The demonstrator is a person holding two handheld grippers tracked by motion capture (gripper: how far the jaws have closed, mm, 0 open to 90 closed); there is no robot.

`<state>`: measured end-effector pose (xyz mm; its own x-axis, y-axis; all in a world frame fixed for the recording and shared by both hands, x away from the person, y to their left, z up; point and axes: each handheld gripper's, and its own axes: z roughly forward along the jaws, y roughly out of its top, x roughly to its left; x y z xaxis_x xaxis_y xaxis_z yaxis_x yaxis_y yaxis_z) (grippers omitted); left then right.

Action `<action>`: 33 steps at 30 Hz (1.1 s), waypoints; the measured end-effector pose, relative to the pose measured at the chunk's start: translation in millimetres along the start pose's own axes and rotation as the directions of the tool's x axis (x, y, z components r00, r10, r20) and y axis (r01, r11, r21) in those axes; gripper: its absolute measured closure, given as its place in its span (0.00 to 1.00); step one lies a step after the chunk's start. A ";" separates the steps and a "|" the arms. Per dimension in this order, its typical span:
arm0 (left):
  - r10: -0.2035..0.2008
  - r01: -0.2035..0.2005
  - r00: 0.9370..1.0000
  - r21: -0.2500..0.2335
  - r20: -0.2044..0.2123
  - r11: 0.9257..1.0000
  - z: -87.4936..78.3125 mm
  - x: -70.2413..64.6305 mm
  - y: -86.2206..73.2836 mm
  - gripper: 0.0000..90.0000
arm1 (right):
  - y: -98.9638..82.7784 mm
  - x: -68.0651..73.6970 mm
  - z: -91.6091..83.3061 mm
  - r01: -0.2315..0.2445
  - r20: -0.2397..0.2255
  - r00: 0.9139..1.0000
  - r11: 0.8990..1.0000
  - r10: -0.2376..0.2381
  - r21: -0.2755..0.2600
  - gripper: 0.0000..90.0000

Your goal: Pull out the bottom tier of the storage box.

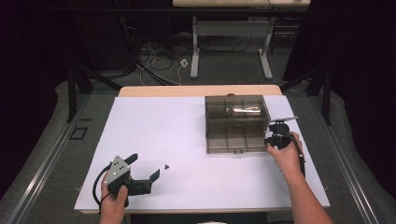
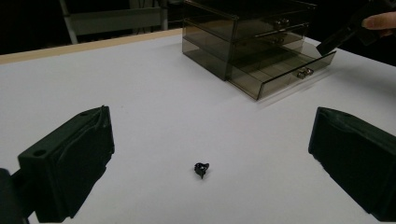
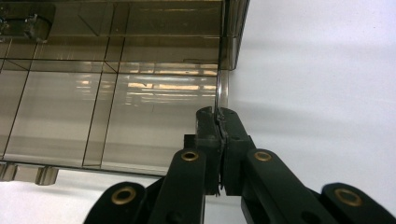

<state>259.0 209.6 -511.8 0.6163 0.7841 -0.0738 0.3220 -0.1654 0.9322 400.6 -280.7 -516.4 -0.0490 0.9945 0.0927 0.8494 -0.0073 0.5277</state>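
Clamping my right gripper on the drawer's right wall, I hold my left gripper wide near a small black clip.

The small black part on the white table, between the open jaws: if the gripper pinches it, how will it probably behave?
The small black part looks tiny beside the left gripper, so it is probably very light and may skid on the smooth white table if one pad touches first. Its shape seems irregular, so it will likely not roll far. It looks rigid, but it is too small to be sure.

small black part: too tiny to ID | drawer box: cut off top/left
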 end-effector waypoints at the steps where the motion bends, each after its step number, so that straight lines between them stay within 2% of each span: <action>1: 0.000 0.000 1.000 0.000 0.000 1.000 0.1 -0.1 0.0 0.00 | -0.2 0.0 -0.1 0.000 -0.001 1.000 1.000 0.000 0.000 0.99; 33: 0.000 0.000 1.000 0.001 0.004 1.000 0.4 -0.2 0.1 0.00 | -6.8 -1.9 3.1 -0.002 0.003 1.000 1.000 0.002 0.014 0.99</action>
<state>259.2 209.1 -511.8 0.6190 0.7818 -0.0748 0.3223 -0.1661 0.9319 396.6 -282.2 -522.8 -0.0458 0.9948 0.0907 0.8565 -0.0076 0.5160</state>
